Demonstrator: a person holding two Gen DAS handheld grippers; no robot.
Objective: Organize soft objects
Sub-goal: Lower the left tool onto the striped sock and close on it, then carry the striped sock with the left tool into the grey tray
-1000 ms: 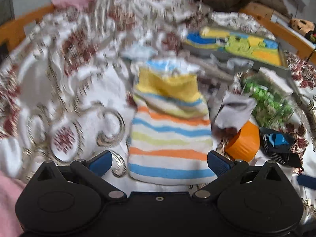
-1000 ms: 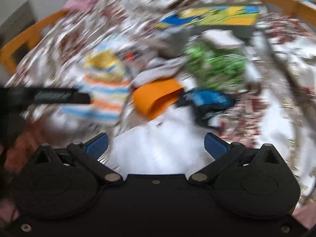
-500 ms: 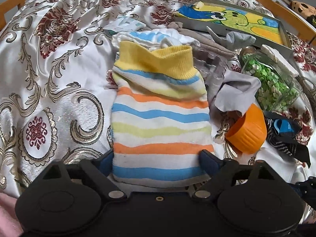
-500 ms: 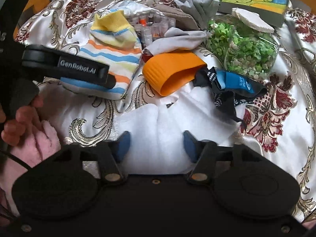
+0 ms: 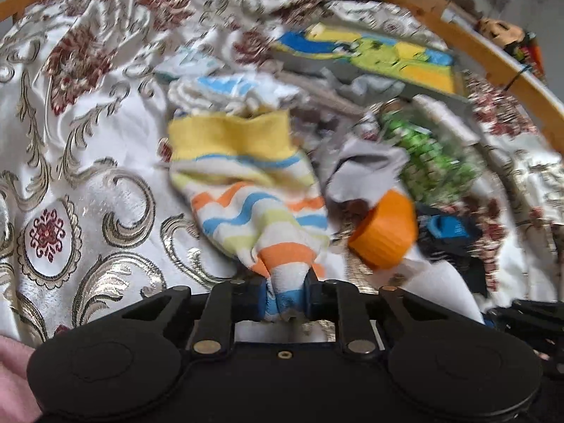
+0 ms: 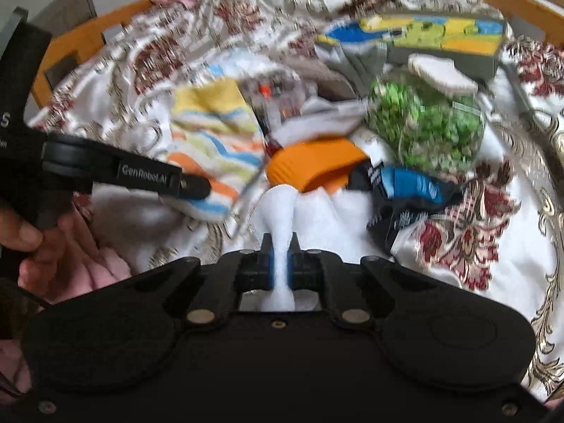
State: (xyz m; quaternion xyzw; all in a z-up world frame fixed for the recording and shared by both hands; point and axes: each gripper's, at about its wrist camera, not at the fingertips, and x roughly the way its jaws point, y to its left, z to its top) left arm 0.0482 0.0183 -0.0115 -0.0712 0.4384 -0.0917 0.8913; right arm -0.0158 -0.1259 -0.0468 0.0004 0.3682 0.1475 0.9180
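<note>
Item: striped sock, lying on the brocade bedspread, cuff toward 12 o'clock. We have the left hand-held gripper closing on its toe end, the fabric bunched between the pads.

Item: white cloth, at 6 o'clock of the orange cup. Our right hand-held gripper is pressed together, pinching a ridge of it.

Nearby: black-and-blue sock, at 3 o'clock of the cup.

Handling, as we judge it: lift each piece straight and slowly, keeping the two apart, so neither drags the cup or neighbouring clutter.
</note>
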